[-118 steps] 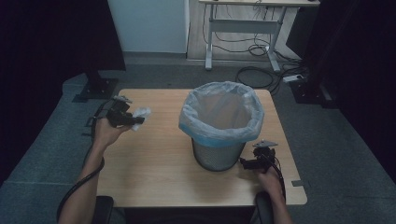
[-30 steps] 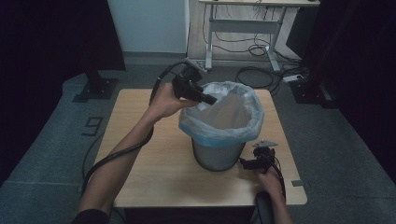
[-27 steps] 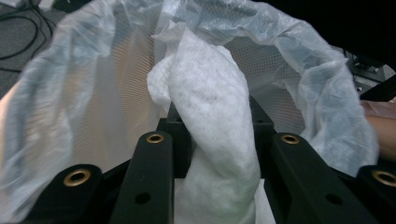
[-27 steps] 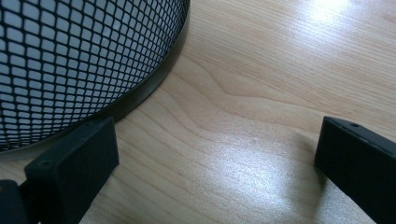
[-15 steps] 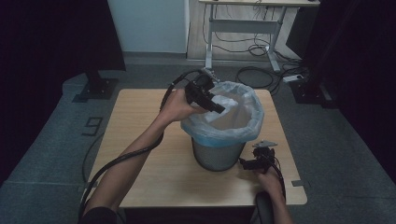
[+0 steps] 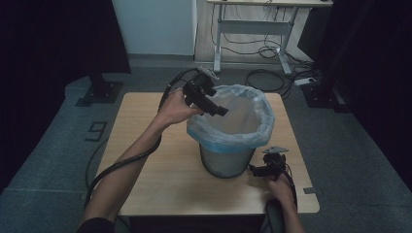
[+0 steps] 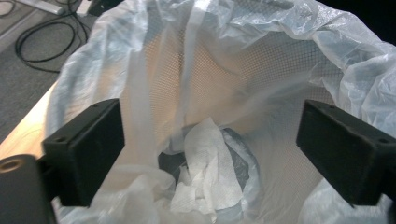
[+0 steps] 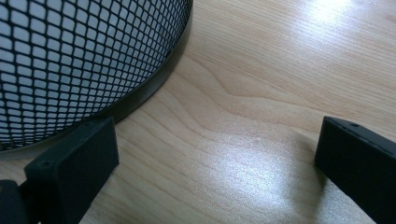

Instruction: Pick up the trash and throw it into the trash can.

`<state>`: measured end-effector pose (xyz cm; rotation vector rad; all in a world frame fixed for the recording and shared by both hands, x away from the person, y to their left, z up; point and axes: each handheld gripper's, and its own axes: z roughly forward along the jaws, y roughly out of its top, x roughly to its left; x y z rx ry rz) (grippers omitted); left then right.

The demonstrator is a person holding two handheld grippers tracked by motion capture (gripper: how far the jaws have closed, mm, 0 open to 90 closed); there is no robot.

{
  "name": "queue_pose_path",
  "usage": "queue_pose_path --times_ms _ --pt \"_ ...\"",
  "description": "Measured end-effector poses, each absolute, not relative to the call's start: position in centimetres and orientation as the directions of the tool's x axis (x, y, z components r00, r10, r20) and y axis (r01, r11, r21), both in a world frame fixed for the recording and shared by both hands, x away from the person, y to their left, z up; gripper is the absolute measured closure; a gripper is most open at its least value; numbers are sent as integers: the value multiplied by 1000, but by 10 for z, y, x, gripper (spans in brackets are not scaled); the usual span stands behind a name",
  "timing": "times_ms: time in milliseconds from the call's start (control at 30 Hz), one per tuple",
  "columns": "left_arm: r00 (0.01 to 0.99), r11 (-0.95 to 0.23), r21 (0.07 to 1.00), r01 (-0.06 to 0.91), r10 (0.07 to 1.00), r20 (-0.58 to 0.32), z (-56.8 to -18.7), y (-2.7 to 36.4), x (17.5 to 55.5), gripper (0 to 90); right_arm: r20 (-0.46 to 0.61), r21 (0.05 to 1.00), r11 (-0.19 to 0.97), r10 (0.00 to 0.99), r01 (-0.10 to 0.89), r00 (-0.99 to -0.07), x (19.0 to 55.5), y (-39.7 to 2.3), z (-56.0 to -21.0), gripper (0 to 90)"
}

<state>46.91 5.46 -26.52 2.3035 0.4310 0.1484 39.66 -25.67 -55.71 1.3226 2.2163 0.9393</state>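
Note:
A black mesh waste bin lined with a pale plastic bag stands on the wooden table. My left gripper hangs over the bin's left rim, open and empty. In the left gripper view a crumpled white tissue lies at the bottom of the bag, between and below the wide-apart jaws. My right gripper rests low on the table beside the bin's right base, open with nothing in it. The right gripper view has the mesh wall just past the left jaw.
A desk frame and cables sit on the floor beyond the table. A dark stand base is off the table's far left corner. A small marker lies near the table's right front edge.
My left gripper carried the white tissue from the table's left side up over the bin. It has opened and the tissue now lies inside the bag. The right gripper has stayed put.

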Motion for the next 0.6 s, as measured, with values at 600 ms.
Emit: queue_pose_path --times_ms 600 --pt "888 -578 754 313 460 -16 -257 118 471 0 6 716 329 879 616 -477 397 -257 -557 0"
